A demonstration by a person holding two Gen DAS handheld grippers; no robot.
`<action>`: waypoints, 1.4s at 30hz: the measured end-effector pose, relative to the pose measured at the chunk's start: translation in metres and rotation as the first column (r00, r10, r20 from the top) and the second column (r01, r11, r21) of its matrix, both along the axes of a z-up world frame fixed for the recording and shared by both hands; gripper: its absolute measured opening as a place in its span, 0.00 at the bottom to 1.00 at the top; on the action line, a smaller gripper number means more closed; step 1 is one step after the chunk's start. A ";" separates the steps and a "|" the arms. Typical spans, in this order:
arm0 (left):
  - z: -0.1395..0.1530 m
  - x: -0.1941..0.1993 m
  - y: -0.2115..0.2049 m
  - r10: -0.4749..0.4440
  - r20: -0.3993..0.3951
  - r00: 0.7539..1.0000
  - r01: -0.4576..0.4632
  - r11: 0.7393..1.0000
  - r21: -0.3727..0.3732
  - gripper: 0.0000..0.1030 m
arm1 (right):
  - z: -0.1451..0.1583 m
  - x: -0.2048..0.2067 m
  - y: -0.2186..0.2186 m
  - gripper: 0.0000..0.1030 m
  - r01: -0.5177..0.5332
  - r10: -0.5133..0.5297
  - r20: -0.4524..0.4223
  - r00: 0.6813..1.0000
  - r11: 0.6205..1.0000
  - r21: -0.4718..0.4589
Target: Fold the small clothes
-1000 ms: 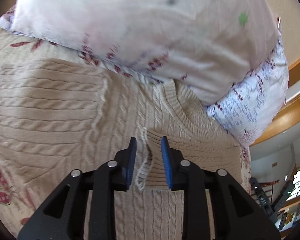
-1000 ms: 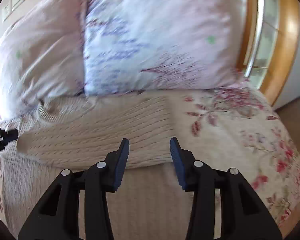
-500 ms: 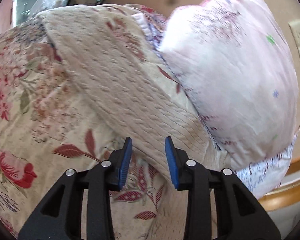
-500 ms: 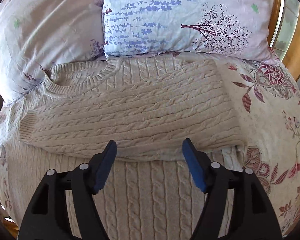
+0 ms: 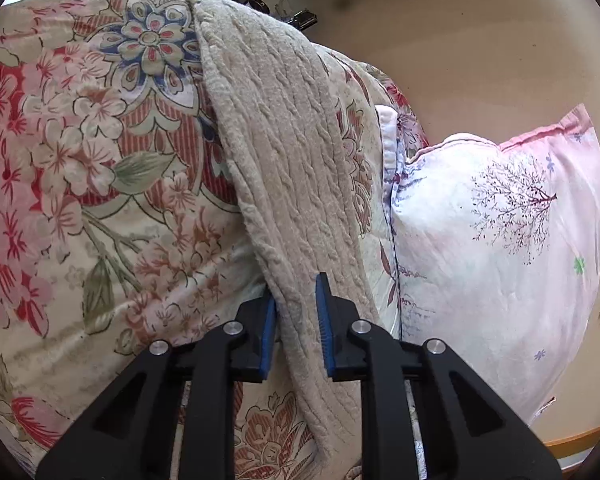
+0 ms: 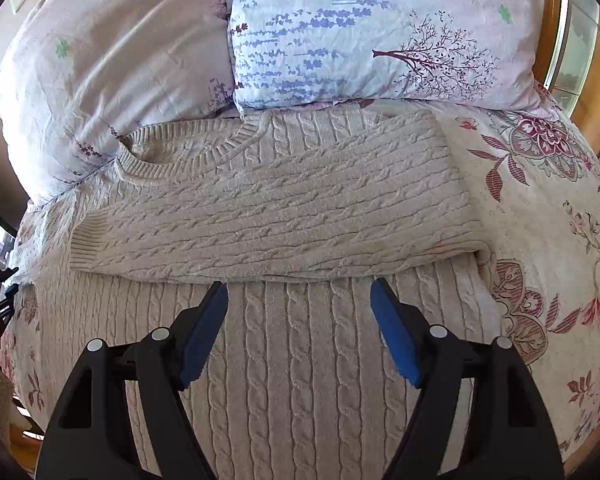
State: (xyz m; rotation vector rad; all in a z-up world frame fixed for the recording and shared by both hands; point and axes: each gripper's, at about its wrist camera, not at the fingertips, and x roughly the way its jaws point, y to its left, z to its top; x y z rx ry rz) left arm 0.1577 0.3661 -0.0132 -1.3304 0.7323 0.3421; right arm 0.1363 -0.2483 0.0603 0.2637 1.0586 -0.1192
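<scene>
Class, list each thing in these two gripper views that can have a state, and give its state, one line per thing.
sweater: one sleeve folded across the chest, other sleeve stretched sideways.
left gripper: closing on the stretched sleeve, knit between its pads.
right gripper: open, holding nothing.
pillows: propped behind the collar.

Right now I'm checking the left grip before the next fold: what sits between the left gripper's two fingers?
A strip of the cream cable-knit sweater, probably a sleeve, runs between the closing left gripper fingers; the left wrist view shows it.
</scene>
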 end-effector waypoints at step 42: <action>0.021 0.045 -0.261 -0.500 0.155 0.852 0.491 0.866 0.094 0.32 | 0.006 -0.029 -0.040 0.74 0.044 -0.046 0.019 0.999 0.997 0.068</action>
